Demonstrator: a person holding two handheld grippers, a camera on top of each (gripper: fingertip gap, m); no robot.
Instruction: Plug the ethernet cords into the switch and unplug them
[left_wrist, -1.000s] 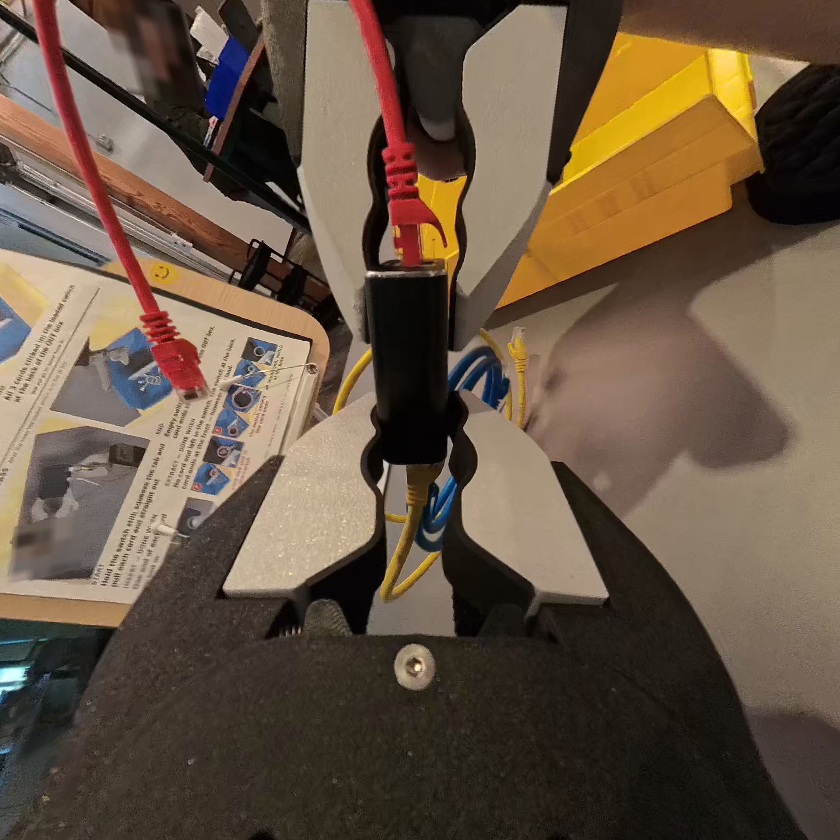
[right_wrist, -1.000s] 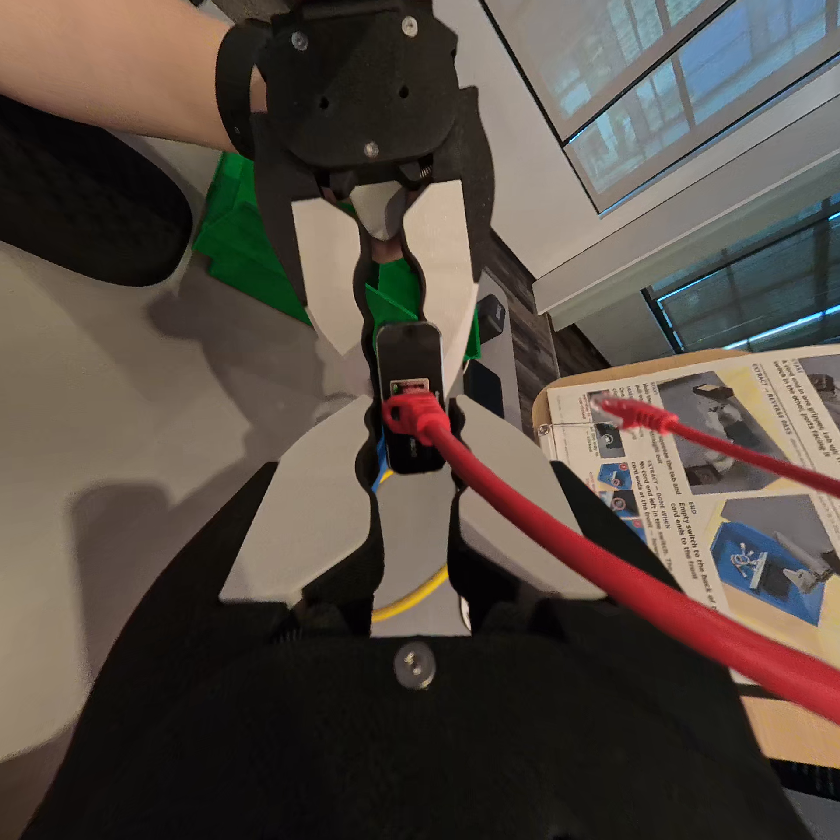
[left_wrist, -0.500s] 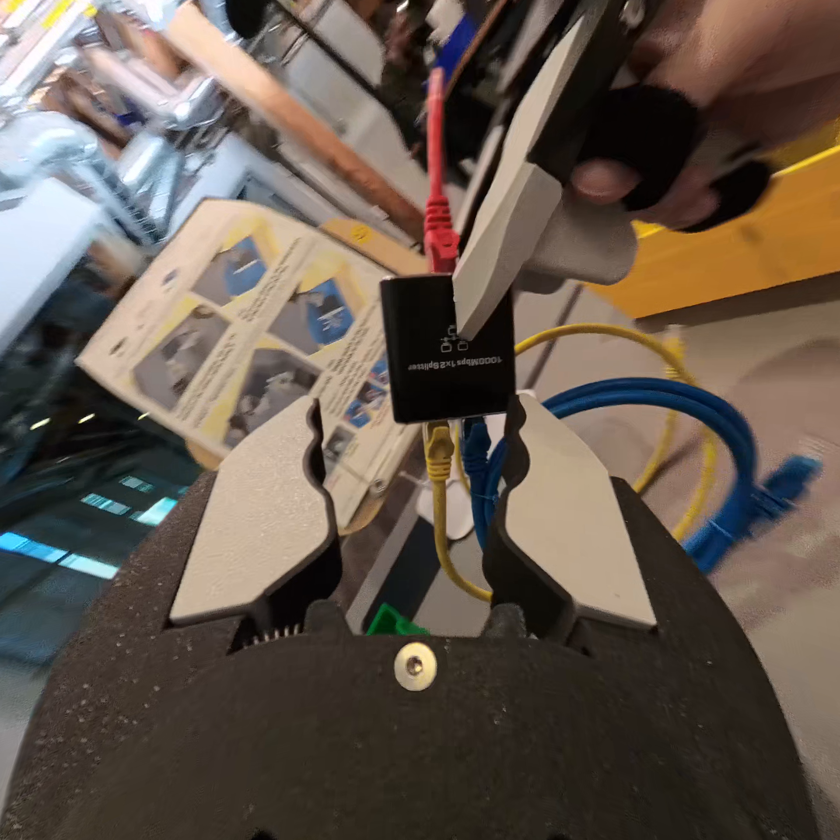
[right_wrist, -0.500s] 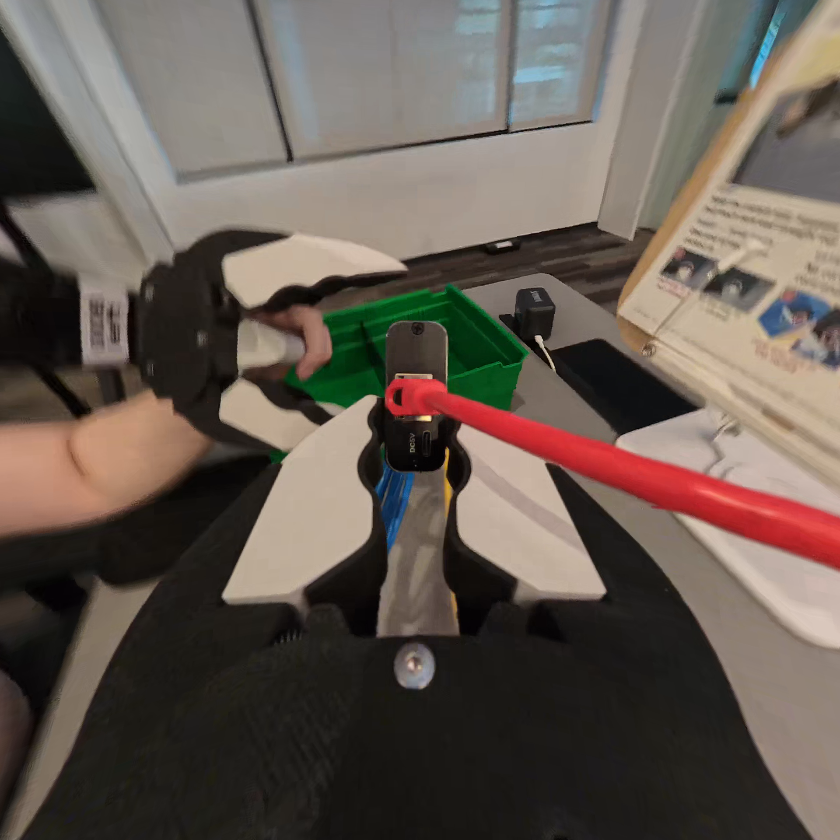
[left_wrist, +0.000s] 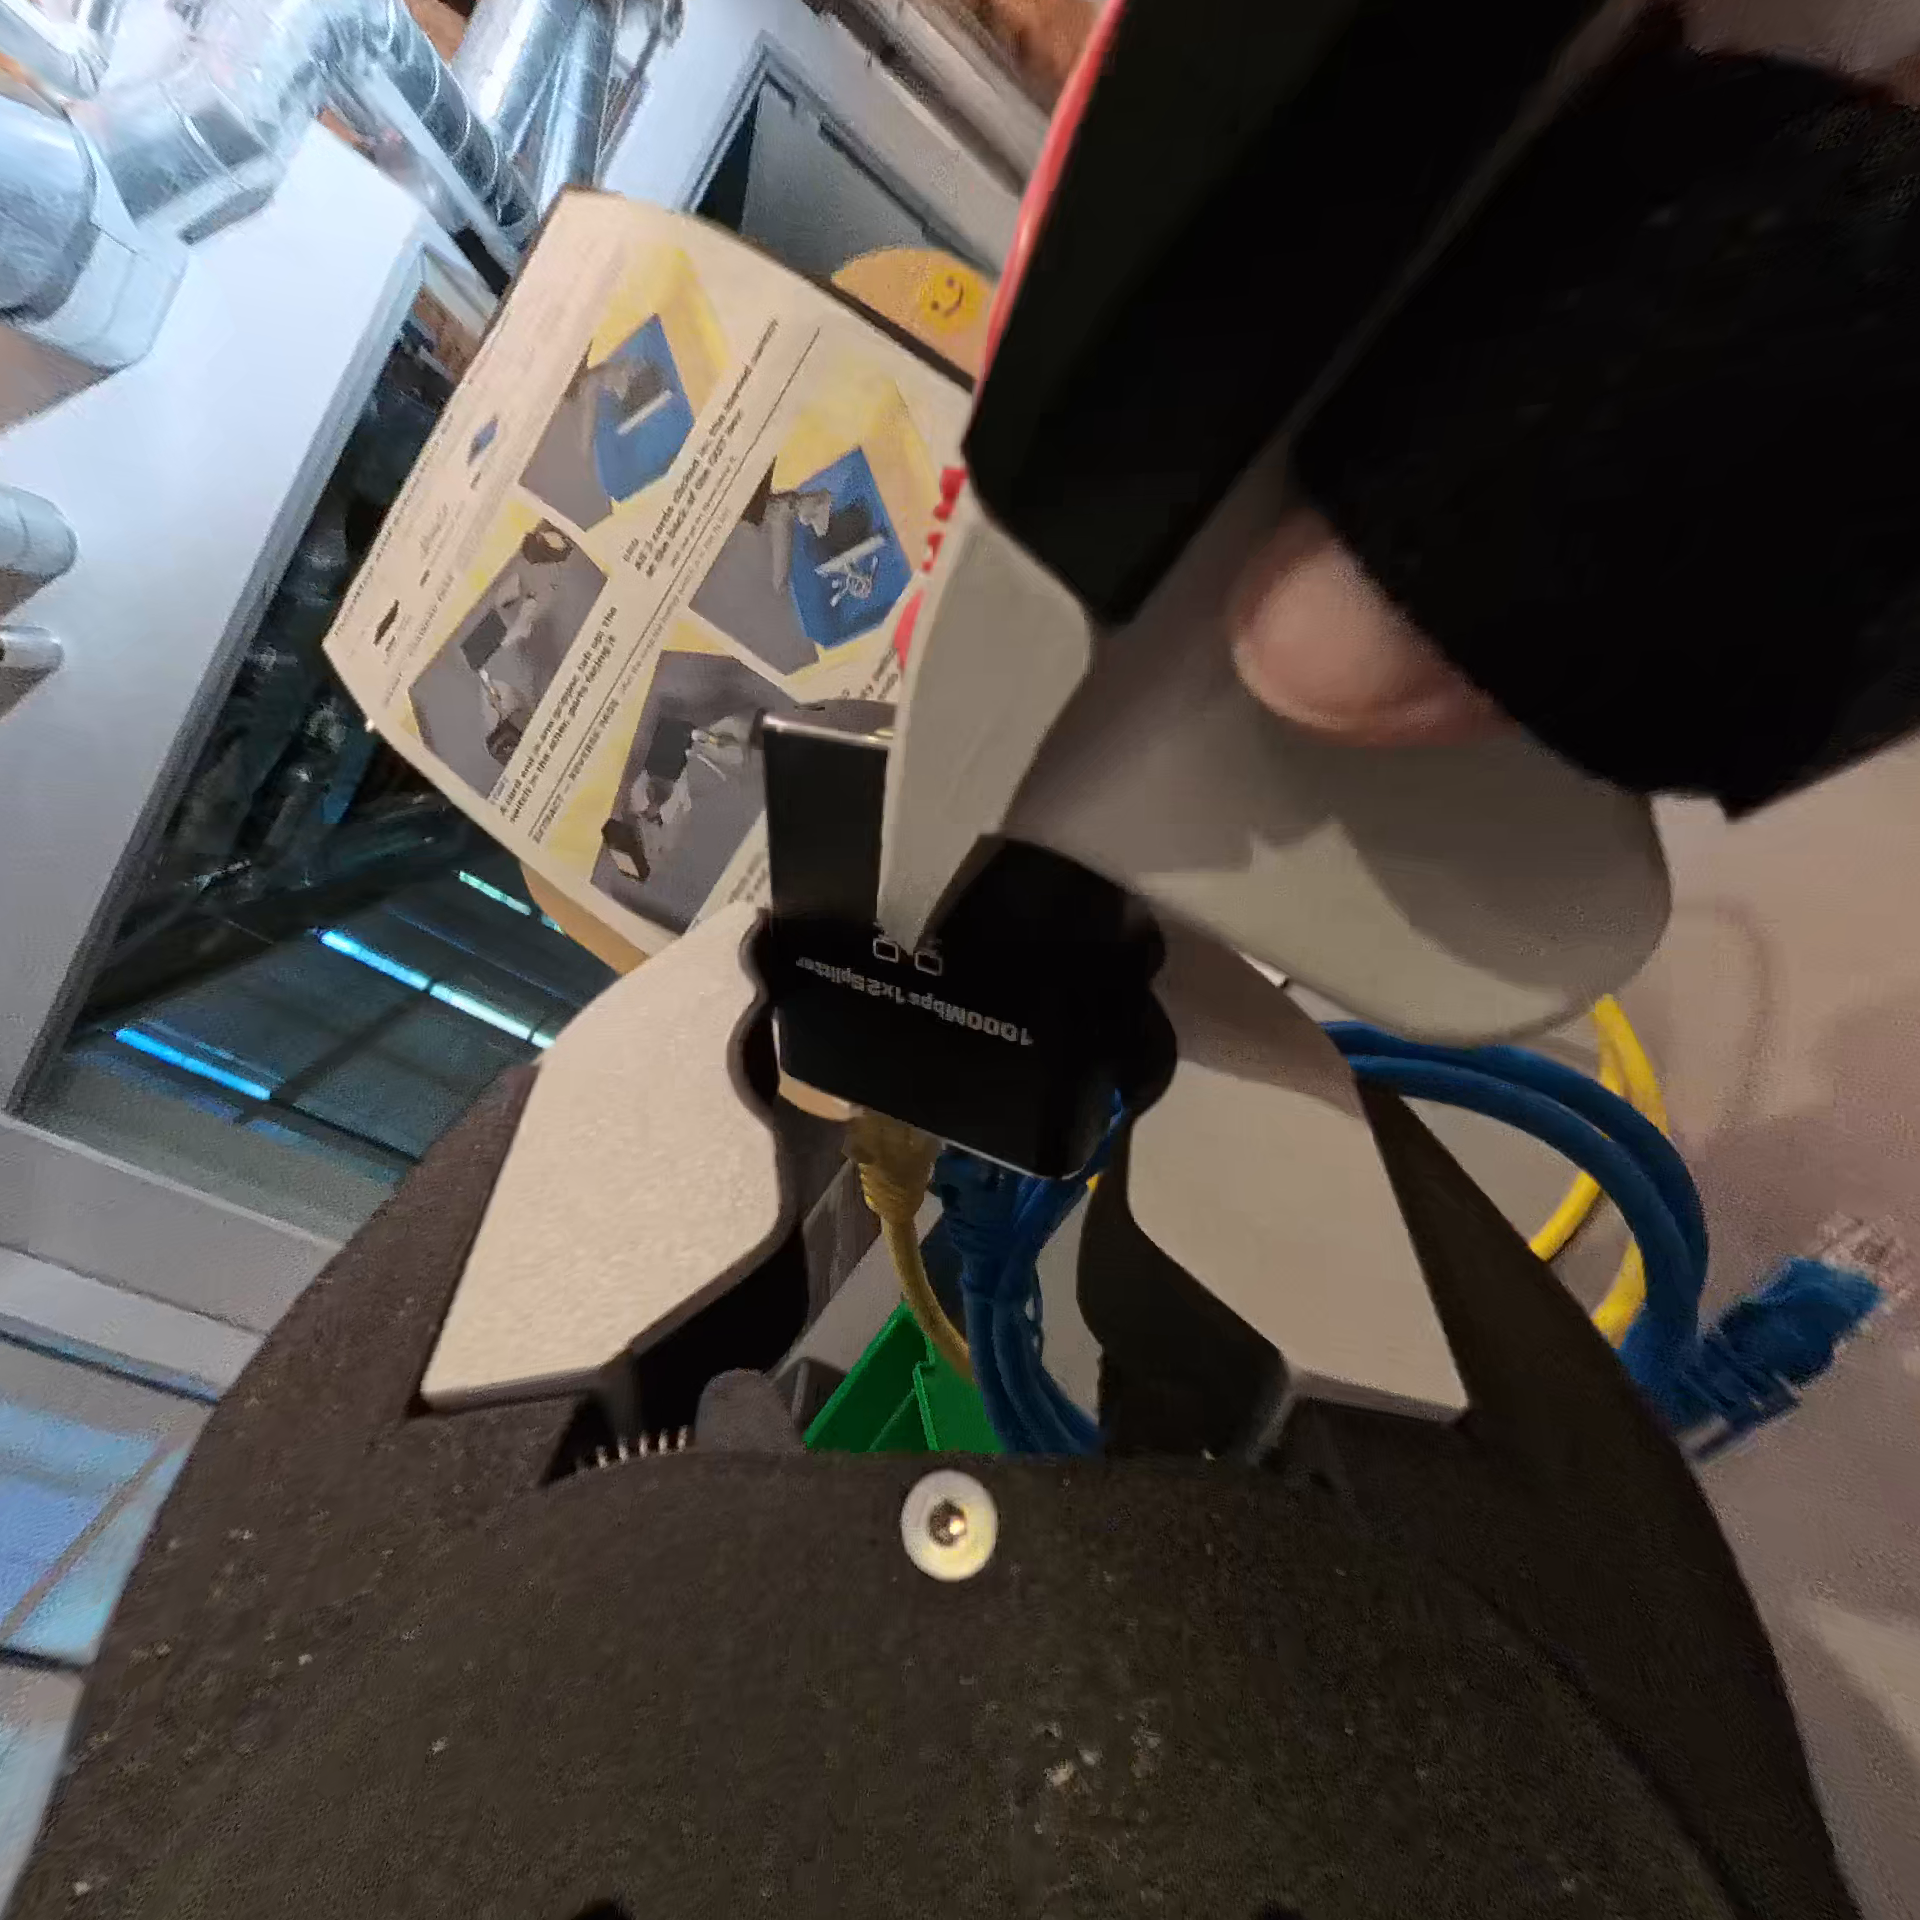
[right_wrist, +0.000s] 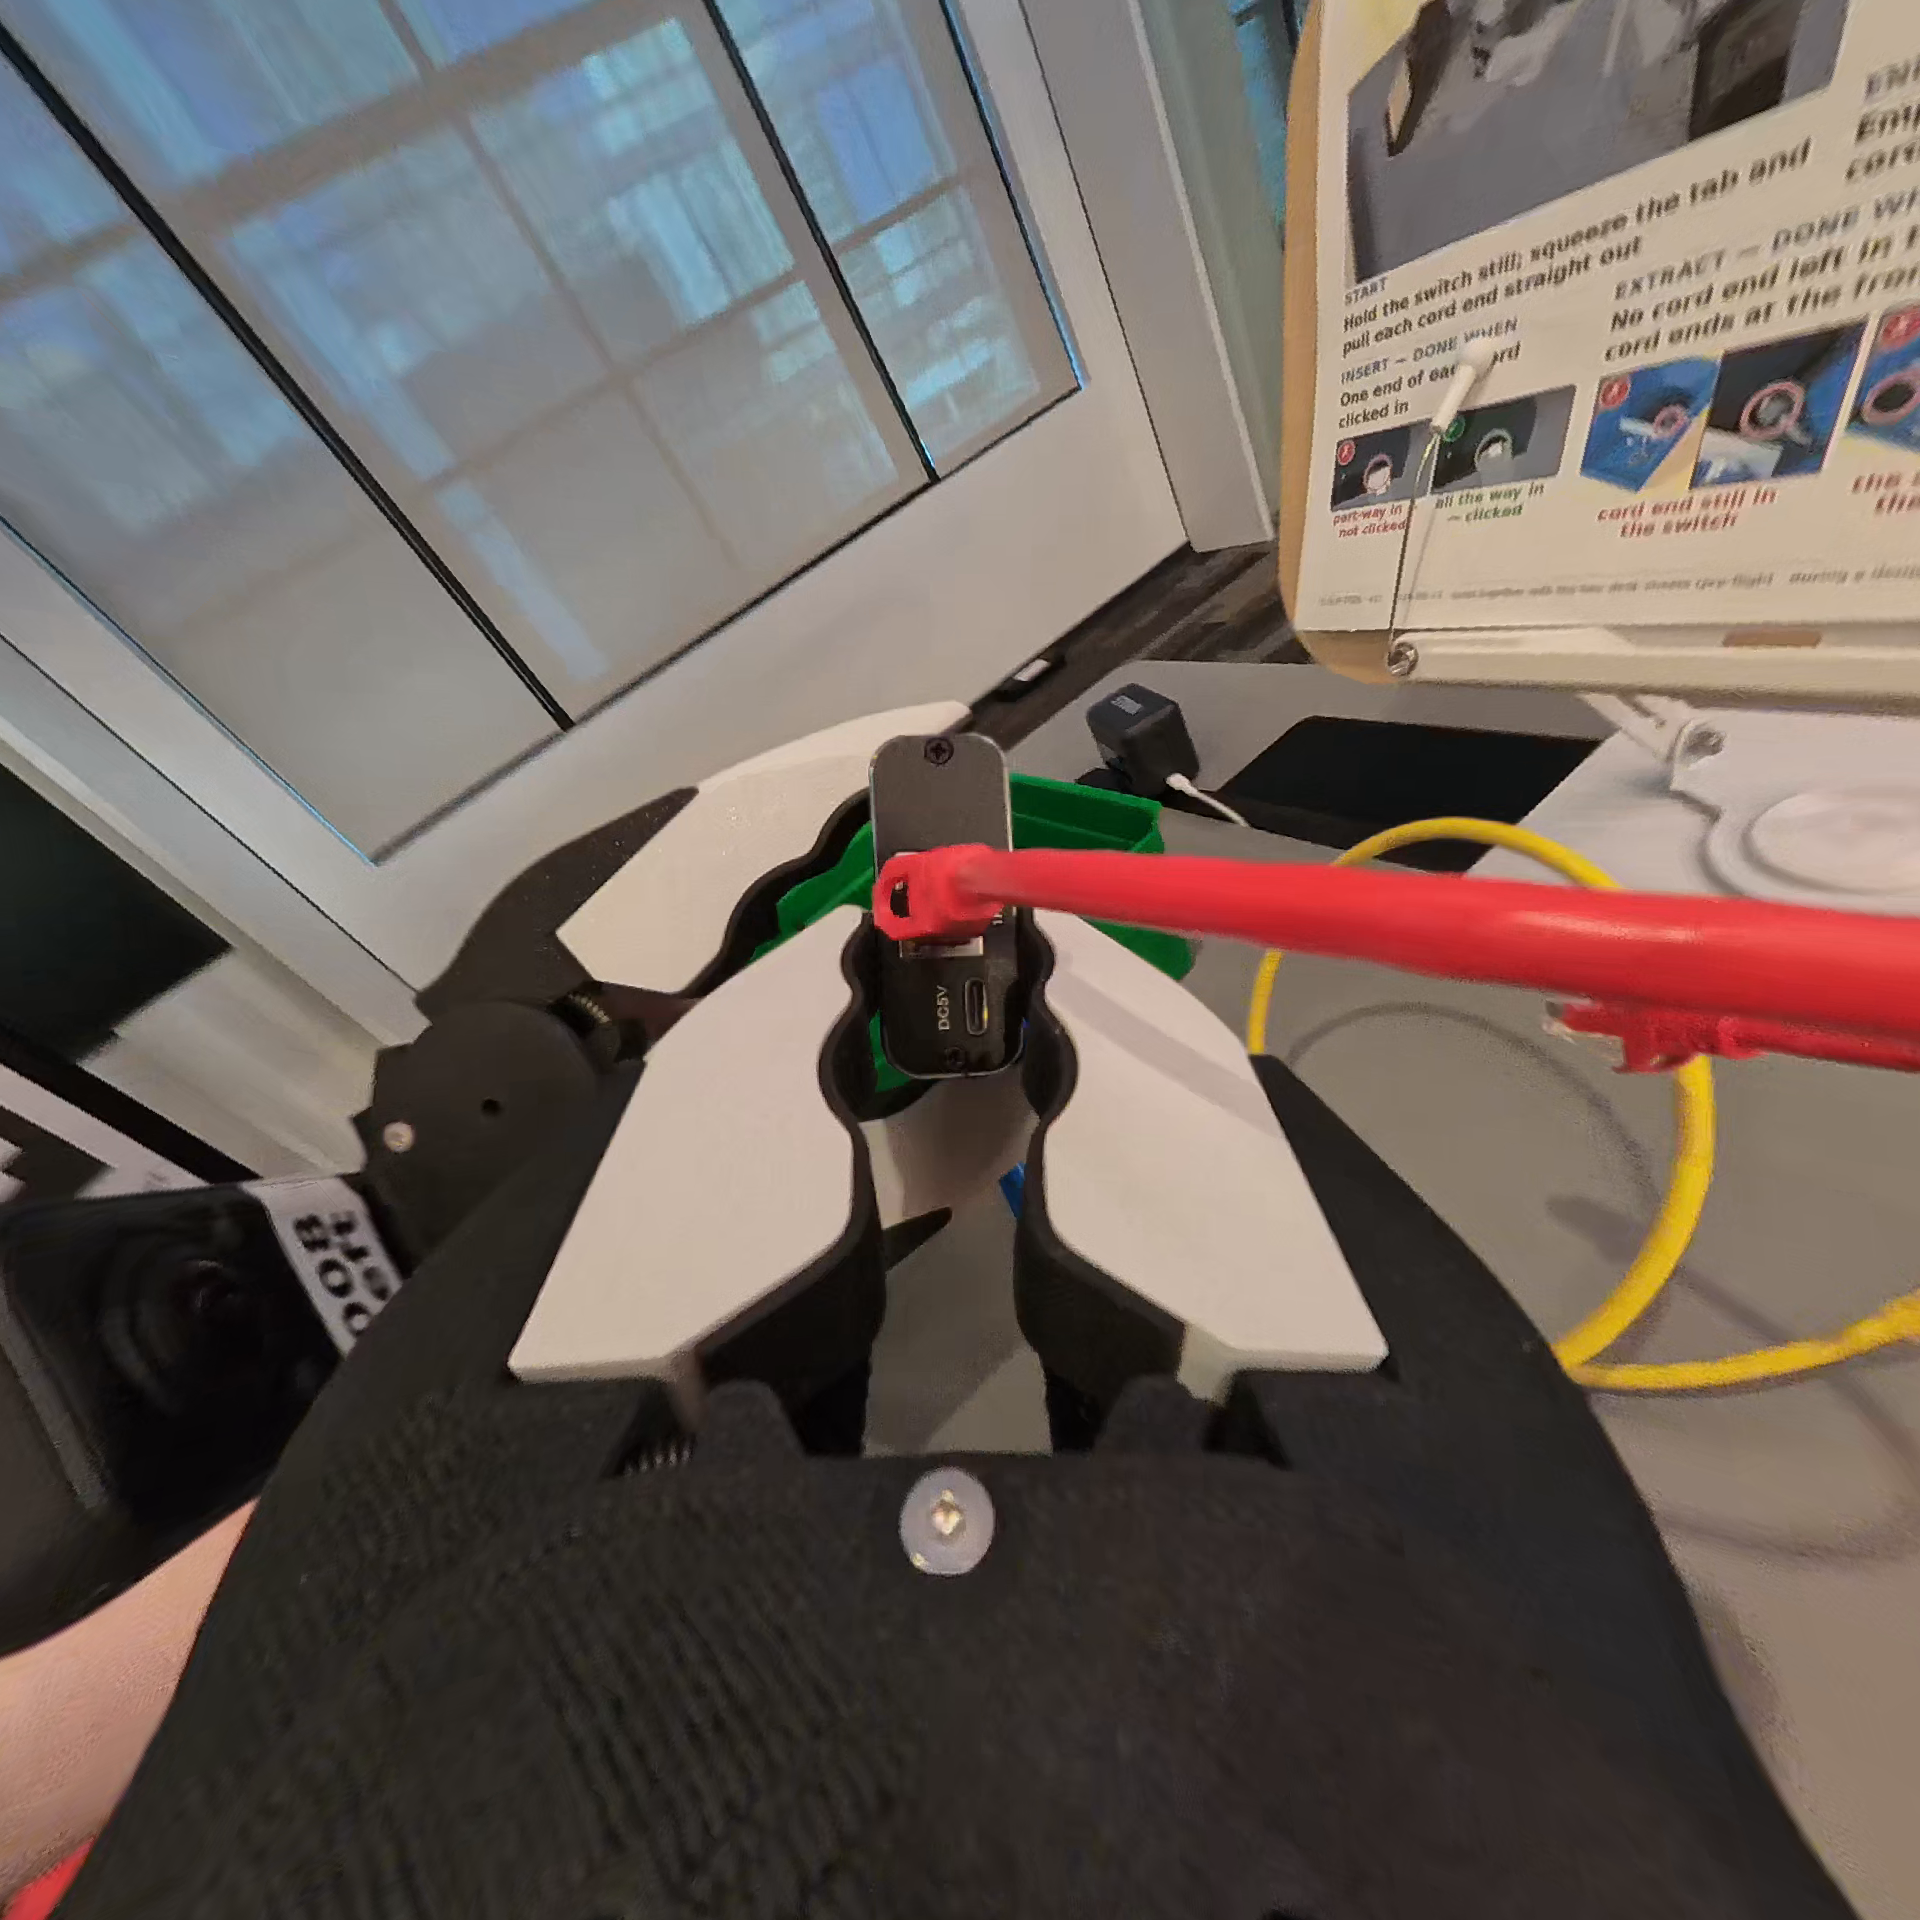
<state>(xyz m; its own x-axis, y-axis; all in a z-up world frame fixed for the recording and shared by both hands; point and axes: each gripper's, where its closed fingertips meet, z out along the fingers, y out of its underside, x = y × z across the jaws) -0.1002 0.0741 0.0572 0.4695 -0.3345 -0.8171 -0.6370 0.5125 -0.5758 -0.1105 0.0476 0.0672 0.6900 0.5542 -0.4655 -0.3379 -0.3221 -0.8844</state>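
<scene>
Above the grey worktop, the black switch is squeezed by both tools, so it could be twisted and the red cord popped out.

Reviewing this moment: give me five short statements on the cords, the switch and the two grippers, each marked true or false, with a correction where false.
1. A red cord is plugged into the black switch. True.
2. The right gripper is shut on the switch. True.
3. A green cord hangs from the switch's lower end. False: a yellow cord and a blue cord hang there.
4. The left gripper is far from the switch. False: its fingers flank the switch body.
5. The instruction sheet lies flat on the table. False: it stands on a board above the table.
</scene>
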